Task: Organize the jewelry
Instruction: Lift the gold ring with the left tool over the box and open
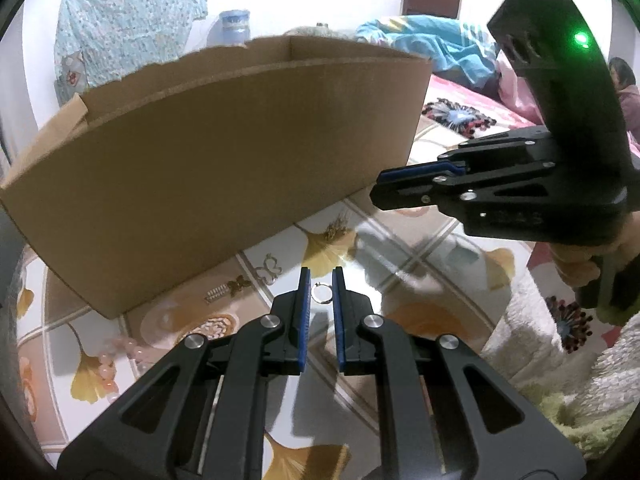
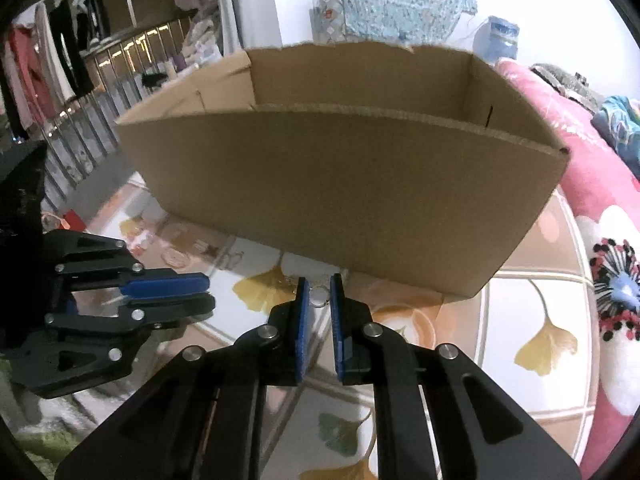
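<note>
Left wrist view: my left gripper [image 1: 321, 280] hangs low over the table [image 1: 400, 248], fingers parted a narrow gap. A small silver ring [image 1: 322, 293] lies on the table between the fingertips; I cannot tell whether either pad touches it. Nothing is gripped.

A cardboard box [image 1: 224, 168], open at the top, stands just behind the ring, its near wall filling most of the view. Beside its lower edge lie a butterfly-shaped clip [image 1: 269, 268], a darker butterfly piece [image 1: 239, 283] and a small spring-like clip [image 1: 216, 293]. Pink beads [image 1: 120, 354] lie nearer, to the left.

Right gripper [image 1: 374, 190] shows side-on at right, near the box corner; fingers look nearly together, empty.

Right wrist view: right gripper [image 2: 319, 282] fingers parted slightly, a ring [image 2: 319, 295] seen between the tips on the table [image 2: 532, 300]. Box [image 2: 340, 184] directly ahead. Left gripper [image 2: 210, 294] at left, low over the table.
</note>
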Demonstrator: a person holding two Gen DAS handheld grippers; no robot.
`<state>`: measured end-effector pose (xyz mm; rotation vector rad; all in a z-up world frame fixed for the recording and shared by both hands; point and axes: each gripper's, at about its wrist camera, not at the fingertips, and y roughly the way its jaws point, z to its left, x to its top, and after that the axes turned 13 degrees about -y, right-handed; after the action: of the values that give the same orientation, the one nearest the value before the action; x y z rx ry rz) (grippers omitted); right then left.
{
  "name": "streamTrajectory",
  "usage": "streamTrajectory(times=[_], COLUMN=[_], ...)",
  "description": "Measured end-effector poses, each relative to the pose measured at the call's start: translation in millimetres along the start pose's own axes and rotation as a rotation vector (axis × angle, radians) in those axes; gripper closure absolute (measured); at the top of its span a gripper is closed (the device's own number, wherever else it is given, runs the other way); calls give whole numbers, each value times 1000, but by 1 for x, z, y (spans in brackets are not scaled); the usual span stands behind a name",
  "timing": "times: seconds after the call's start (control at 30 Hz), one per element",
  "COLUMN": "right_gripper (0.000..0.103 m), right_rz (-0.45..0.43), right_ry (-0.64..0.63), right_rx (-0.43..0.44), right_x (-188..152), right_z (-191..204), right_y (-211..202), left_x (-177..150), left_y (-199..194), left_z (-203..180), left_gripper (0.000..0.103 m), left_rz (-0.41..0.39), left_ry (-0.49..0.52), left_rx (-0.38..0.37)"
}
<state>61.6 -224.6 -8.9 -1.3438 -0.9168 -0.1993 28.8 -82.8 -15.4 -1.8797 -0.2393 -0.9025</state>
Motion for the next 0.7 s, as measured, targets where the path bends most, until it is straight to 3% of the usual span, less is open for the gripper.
streamTrajectory(times=[0.23,0.43,0.5,0.6,0.7], right_gripper=[92,92,92,92,92], right_rz=[-132,-262,-258,-211,-103], right_ry=[3,-24,-22,-1,45], right_rx=[19,25,46,108,166], right_x=[19,66,83,108,135], right_z=[8,0,-8,-24,-42], right_y=[-45,-66,-61,-43,-9], left_x=[22,72,93,125,158], left_y=[-46,-79,-75,-53,-18], left_z=[-11,-2,7,29,55], left_gripper=[93,93,93,93,93], left_rz=[-114,-214,-199,-107,25], left_ry=[3,-7,-20,-69,-147], left_rx=[-10,-6,-2,20,12])
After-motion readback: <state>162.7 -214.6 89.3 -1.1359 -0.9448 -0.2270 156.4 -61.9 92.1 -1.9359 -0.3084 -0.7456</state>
